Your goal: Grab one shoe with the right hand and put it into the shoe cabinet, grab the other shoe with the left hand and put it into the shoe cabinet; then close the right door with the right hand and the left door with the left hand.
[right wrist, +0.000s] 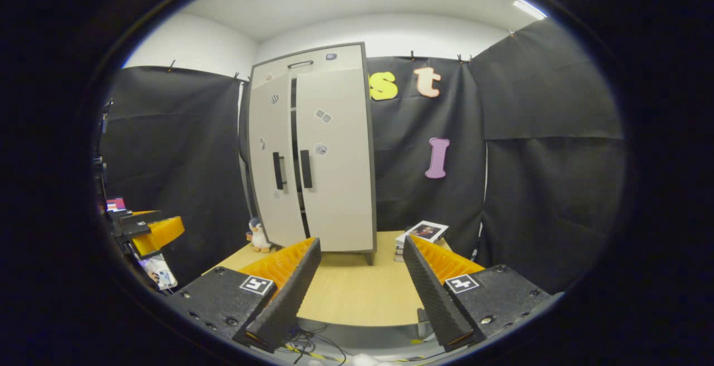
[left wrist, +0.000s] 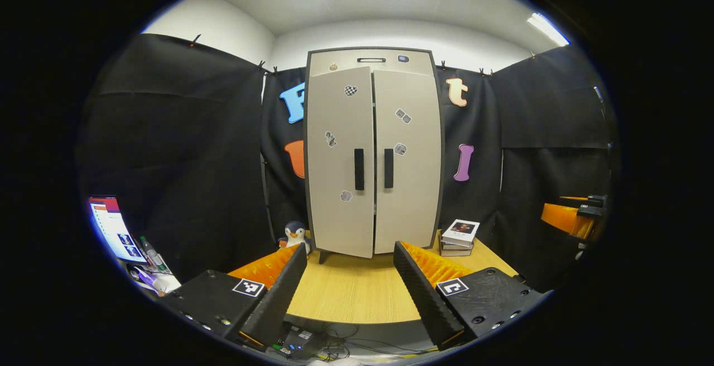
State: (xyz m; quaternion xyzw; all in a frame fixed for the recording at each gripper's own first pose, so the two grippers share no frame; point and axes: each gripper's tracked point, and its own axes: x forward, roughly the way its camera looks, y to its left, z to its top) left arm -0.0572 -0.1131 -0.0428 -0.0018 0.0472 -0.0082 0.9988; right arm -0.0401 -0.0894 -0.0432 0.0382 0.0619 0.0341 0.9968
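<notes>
The tall pale shoe cabinet [left wrist: 374,159] stands at the back of the wooden table [left wrist: 351,299], straight ahead of my left gripper [left wrist: 350,251], which is open and holds nothing. Its two black handles [left wrist: 372,168] sit side by side at mid height. In the right gripper view the cabinet [right wrist: 334,159] is ahead and to the left. A narrow dark gap runs between its doors, and the left door [right wrist: 270,154] stands slightly ajar. The doors hide the cabinet's inside. My right gripper [right wrist: 361,243] is open and empty, back from the cabinet over the table [right wrist: 357,293].
A toy penguin [left wrist: 294,235] stands by the cabinet's left foot and a small stack of books [left wrist: 458,237] by its right. A lit screen [left wrist: 114,226] and clutter lie at the far left. The right gripper [left wrist: 574,215] shows at the right edge of the left gripper view. Black cloth walls surround the booth.
</notes>
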